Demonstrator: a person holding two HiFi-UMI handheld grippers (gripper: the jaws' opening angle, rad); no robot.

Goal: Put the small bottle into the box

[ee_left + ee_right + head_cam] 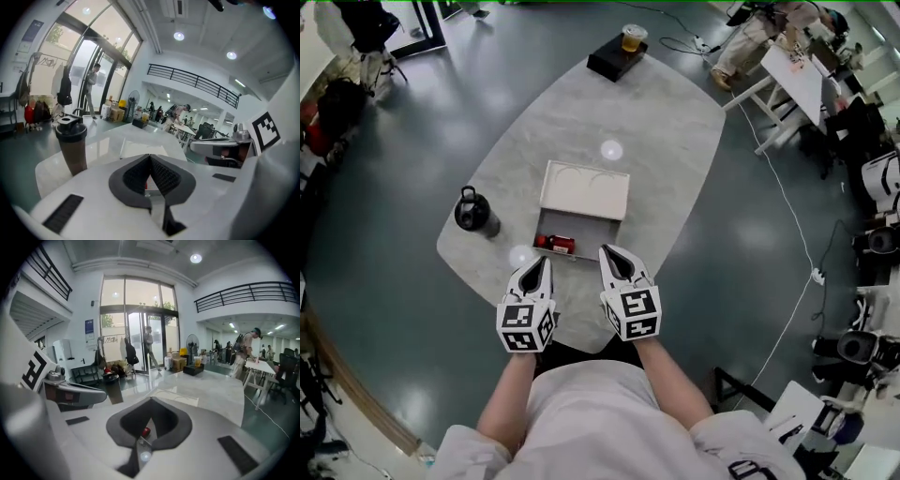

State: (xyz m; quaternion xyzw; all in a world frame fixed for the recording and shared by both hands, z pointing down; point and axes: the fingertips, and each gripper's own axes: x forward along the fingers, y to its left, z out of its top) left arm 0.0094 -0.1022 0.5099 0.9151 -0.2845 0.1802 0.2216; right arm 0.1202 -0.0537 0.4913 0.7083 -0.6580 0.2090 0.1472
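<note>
Worktop (666, 122) mid-frame: small bottle (556, 243) lying inside box (592, 234); I'm holding left tongs (546, 262) and right tongs (605, 251) together, empty. Task's looking done.

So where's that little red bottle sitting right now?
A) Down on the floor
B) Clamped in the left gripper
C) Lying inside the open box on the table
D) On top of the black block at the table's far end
C: the head view shows the red bottle lying on its side inside the open box, near the box's front wall.
</note>
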